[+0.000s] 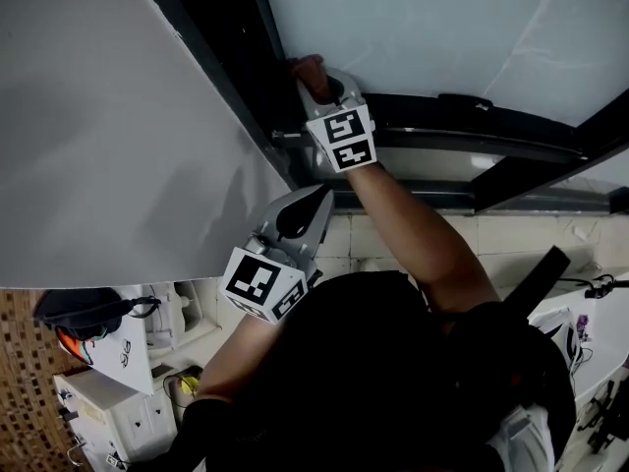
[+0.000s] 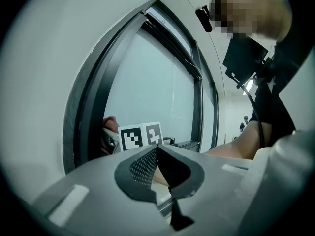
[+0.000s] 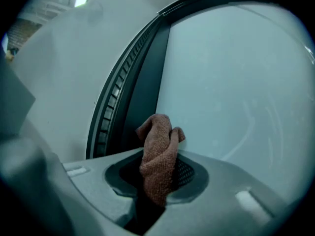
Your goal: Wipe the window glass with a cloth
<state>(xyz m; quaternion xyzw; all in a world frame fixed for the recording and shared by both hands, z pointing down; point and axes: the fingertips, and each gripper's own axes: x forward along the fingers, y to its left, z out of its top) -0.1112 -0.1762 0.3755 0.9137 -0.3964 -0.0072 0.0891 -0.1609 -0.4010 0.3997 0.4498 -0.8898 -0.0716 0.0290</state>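
**Cloth clamped in the right gripper, at the edge of the pane**

The right gripper (image 3: pixel 157 177) has its jaws closed on a reddish-brown cloth (image 3: pixel 158 146). The cloth is pinched low between the jaws, and a bunched, folded end stands out past their tips. In the right gripper view that free end sits where the window glass (image 3: pixel 236 82) meets the dark window frame (image 3: pixel 147 82), overlapping both. Whether it presses on the pane cannot be told.

In the head view the right gripper (image 1: pixel 316 79) is stretched out to the corner of the glass (image 1: pixel 423 28), with the cloth (image 1: pixel 308 66) showing at its tip, just beside the frame (image 1: pixel 221 57).

The left gripper (image 2: pixel 156 151) holds nothing and its jaw tips meet. It hangs back near the person's body, below the right arm, and points toward the same corner (image 1: pixel 322 201). It is well apart from the cloth (image 2: pixel 111 124). A white wall (image 1: pixel 98 146) lies left of the frame.
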